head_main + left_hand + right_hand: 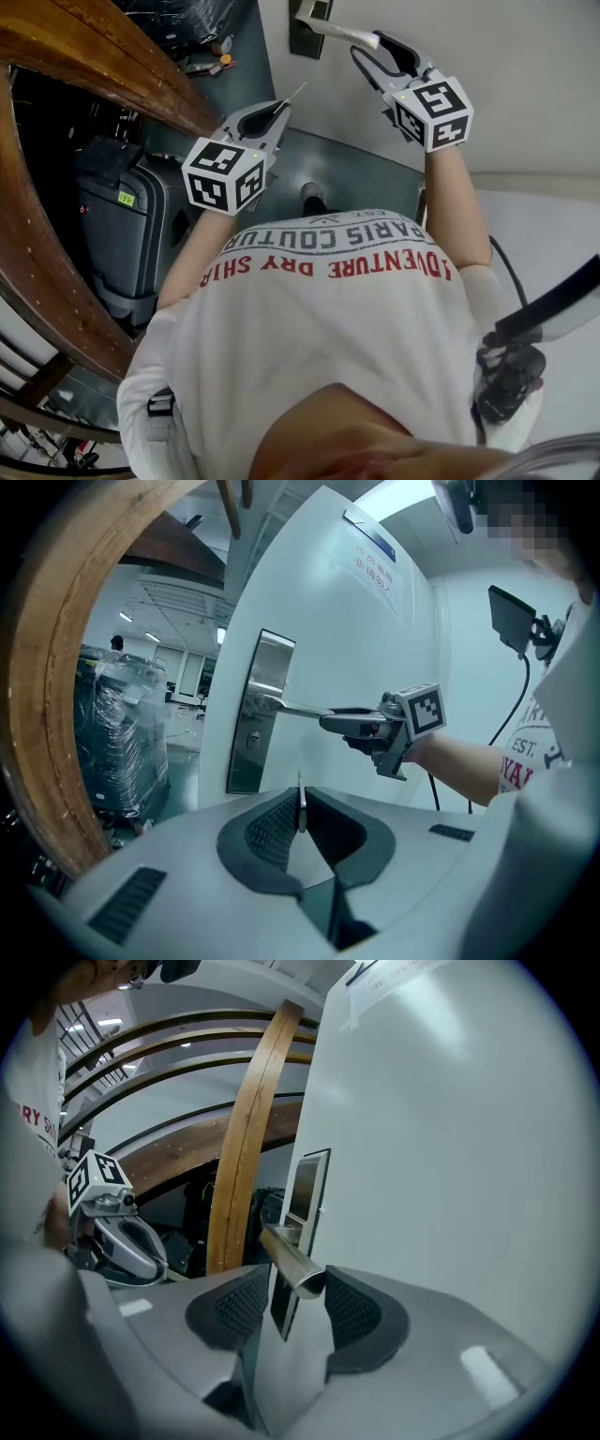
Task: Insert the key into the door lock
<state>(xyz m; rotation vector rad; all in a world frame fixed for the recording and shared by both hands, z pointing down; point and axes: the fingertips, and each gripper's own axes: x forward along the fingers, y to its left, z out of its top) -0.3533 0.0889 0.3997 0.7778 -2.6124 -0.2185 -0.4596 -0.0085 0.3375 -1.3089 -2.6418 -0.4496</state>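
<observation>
You hold two grippers. Your left gripper (300, 813) is clenched on the one key (300, 797), whose blade stands upright between the pads, near the door's (347, 639) one lock plate (255, 714) but apart from it. Your right gripper (295, 1290) is released, with the one door handle (291, 1258) between its spread jaws. One suitcase (122, 225) stands at the left.

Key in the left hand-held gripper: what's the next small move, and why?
Probably ease the left hand-held gripper toward the door and line the key tip up with the keyhole. The key is pinched upright in its jaws, short of the lock plate; the keyhole sits below the handle, whose end lies between the right hand-held gripper's open jaws.
</observation>
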